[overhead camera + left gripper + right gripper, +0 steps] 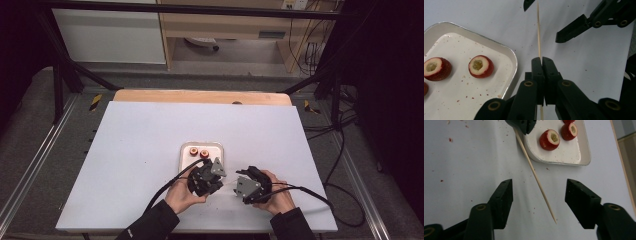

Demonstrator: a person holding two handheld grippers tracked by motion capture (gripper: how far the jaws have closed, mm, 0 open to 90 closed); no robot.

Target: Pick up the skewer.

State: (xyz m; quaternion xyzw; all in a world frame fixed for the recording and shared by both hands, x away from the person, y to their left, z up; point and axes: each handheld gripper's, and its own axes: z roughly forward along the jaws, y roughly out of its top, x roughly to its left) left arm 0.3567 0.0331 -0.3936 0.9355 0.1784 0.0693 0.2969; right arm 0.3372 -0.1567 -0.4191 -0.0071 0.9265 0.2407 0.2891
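Skewer [539,32] clamped in left gripper [542,60], right gripper [539,192] jaws astride

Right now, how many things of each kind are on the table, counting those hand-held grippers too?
Cored red fruits: 3
Wooden skewer: 1
Tray: 1
Grippers, the left gripper and the right gripper: 2
Total: 7

Thin pale wooden skewer [535,175], pointed tip free — slanting above white table
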